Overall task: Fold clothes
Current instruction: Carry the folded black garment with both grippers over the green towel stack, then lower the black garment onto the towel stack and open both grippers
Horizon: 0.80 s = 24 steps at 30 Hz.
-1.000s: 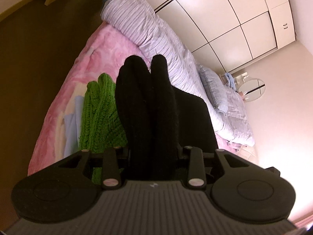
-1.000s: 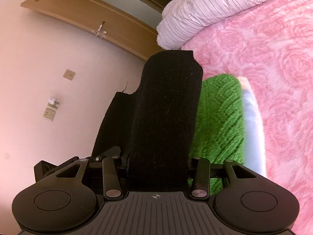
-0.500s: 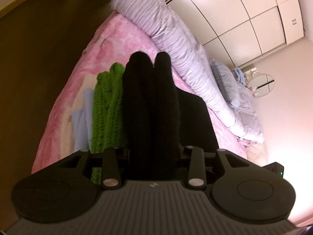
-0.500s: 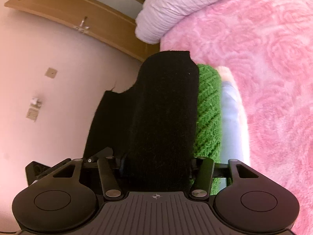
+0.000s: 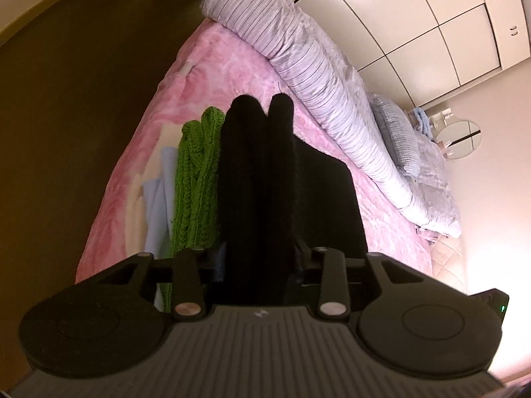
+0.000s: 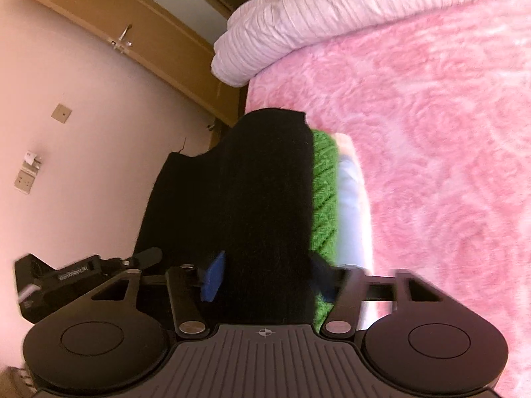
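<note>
Left tool is seen clamped on a bunched edge of the black knit garment, its jaws closing further, with two rolled humps of cloth standing up between them. Right tool has the same black garment between its jaws, which are also closing; one blue pad is seen just off the cloth, so a firm clamp there cannot be told. The garment is held above the pink bed, stretched between both tools.

Step in hand, as judged: the black garment is being carried over to be laid on the folded stack. It should be kept taut and level between both tools, lowered squarely over the pile, and released only once the fold has settled.

Count, left to right in the left view: one pale blue folded item, one green knit garment, one black garment. One striped lilac duvet is rolled along the far side of the bed, and one round mirror stands by the wall.
</note>
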Motion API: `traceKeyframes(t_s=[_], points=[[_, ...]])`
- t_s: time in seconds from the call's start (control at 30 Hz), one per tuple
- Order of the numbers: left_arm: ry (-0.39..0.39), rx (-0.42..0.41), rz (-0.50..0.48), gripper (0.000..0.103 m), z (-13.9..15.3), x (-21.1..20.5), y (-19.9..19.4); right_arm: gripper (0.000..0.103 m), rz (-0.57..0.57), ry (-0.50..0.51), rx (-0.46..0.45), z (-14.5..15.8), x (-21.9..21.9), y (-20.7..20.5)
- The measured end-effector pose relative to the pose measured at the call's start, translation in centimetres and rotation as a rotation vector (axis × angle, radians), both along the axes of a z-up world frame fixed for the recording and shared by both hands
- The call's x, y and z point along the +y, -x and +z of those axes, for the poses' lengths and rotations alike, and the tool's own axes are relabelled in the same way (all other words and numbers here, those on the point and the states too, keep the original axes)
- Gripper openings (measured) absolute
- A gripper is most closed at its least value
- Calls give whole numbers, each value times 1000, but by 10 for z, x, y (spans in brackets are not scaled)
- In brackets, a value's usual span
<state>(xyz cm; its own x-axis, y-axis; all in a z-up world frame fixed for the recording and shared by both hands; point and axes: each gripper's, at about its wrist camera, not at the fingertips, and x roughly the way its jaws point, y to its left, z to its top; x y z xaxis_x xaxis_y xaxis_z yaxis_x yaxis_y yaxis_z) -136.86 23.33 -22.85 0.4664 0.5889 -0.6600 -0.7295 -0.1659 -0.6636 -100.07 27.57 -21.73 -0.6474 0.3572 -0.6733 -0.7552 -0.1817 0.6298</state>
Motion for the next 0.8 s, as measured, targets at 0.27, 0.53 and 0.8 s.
traceKeyframes(t_s=[0.27, 0.53, 0.8], points=[[1, 53, 2, 26, -6, 5, 7, 39, 10, -47, -30, -1, -4, 21], [19, 177, 5, 28, 12, 0, -7, 45, 18, -50, -109, 10, -8, 22], [-106, 329, -92, 20, 68, -35, -41, 34, 159, -222, -197, 55, -40, 17]])
